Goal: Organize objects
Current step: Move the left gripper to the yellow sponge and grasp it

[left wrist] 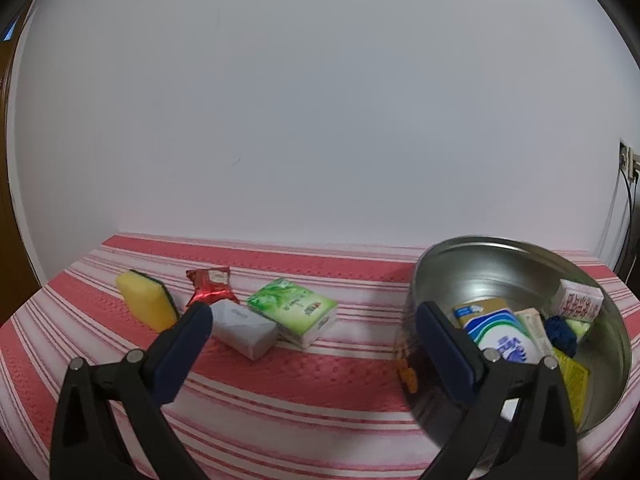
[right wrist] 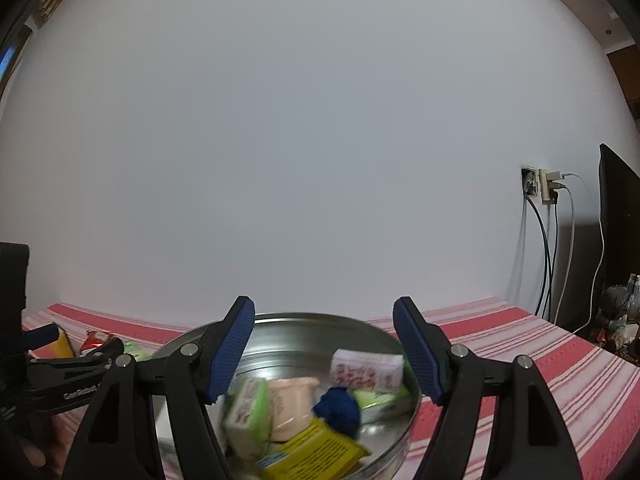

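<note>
A round metal basin [left wrist: 472, 268] stands at the right of the striped cloth and holds several packets, among them a blue-and-white tissue pack [left wrist: 500, 332] and a pink-print pack [left wrist: 578, 300]. On the cloth to its left lie a yellow sponge [left wrist: 146, 300], a red snack packet [left wrist: 210, 284], a white tissue pack [left wrist: 244, 328] and a green tissue pack [left wrist: 294, 312]. My left gripper [left wrist: 316, 320] is open and empty, above the cloth between these items and the basin. My right gripper [right wrist: 324, 350] is open and empty above the basin [right wrist: 304, 320].
A red-and-white striped cloth [left wrist: 280, 380] covers the table against a white wall. A wall socket with cables [right wrist: 548, 188] and a dark monitor [right wrist: 618, 220] stand at the right. The left gripper's body [right wrist: 60, 380] shows at the left of the right wrist view.
</note>
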Demonstrator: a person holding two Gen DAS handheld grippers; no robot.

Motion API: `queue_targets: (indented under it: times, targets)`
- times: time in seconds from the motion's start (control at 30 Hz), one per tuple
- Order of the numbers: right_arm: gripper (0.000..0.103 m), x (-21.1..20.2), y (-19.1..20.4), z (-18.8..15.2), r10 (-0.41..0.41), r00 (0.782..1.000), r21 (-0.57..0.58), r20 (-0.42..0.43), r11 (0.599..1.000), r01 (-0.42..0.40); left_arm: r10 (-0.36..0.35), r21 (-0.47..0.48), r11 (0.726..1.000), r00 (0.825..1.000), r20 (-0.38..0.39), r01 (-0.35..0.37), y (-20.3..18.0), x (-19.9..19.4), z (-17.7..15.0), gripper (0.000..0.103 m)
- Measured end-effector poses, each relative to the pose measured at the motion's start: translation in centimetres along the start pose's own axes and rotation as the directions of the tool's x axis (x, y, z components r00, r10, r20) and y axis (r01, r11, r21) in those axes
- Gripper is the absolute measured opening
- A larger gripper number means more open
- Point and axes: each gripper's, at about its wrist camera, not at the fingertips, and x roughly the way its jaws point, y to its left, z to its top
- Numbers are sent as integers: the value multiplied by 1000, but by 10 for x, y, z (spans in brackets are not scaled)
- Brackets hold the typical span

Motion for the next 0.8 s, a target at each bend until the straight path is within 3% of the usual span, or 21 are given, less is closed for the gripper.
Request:
queue_targets:
  times: [0.13,0.27,0.4,0.67,0.8]
  targets:
    - [74,-11,17,0,45,999,18,2,999,-45,7,-9,1000,1000,-15,-8,19,3,1,103]
    - [74,-20,48,-1,126,992,12,11,992,-126,78,-2,997,997,-15,-78,43,8,3,103]
    - [74,-11,83,-3,214,976,-24,-49,976,-216,130,-57,990,990,-50,-133,84,20,6,103]
    - [74,-5,135,-16,386,902,-90,-194,908,-408,208,-196,953,970,-122,-229,156,46,17,103]
    - [74,-11,147,-19,401,894,-127,-200,894,-429,211,-213,945,961,-181,-247,170,72,20,103]
